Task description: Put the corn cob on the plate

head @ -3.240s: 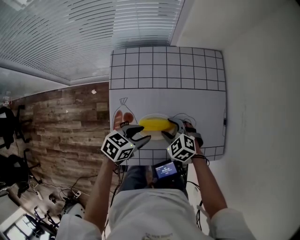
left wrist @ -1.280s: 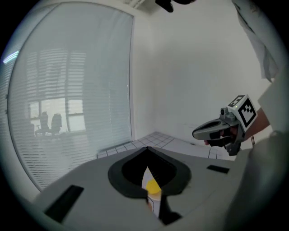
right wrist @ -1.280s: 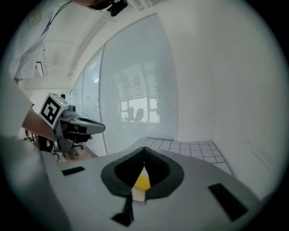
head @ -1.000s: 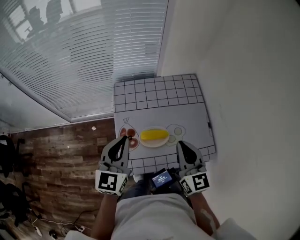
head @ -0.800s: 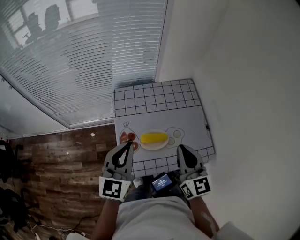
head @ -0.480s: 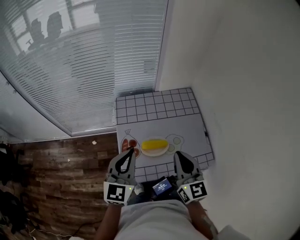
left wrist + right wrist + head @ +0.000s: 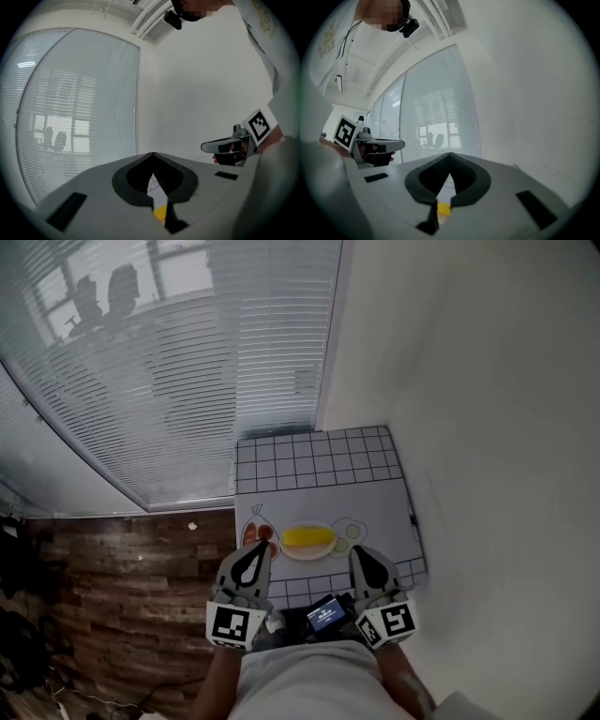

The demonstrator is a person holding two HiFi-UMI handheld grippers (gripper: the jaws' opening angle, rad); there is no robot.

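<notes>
The yellow corn cob lies lengthwise on the white oval plate, on the checked mat near the table's front edge. My left gripper is shut and empty, just short of the plate's left end. My right gripper is likewise shut and empty, short of the plate's right end. Neither touches cob or plate. In the left gripper view the shut left gripper shows a sliver of corn cob through its gap. The right gripper view shows the same past the shut right gripper: a bit of yellow corn cob.
Red food pieces lie left of the plate and pale round items right of it. A small device with a lit screen sits at my waist. A white wall runs along the table's right side, window blinds behind, wooden floor to the left.
Earliest, both grippers flanked the cob at the plate. They have since drawn back to the table's near edge, leaving the cob on the plate. Over the last second little differs.
</notes>
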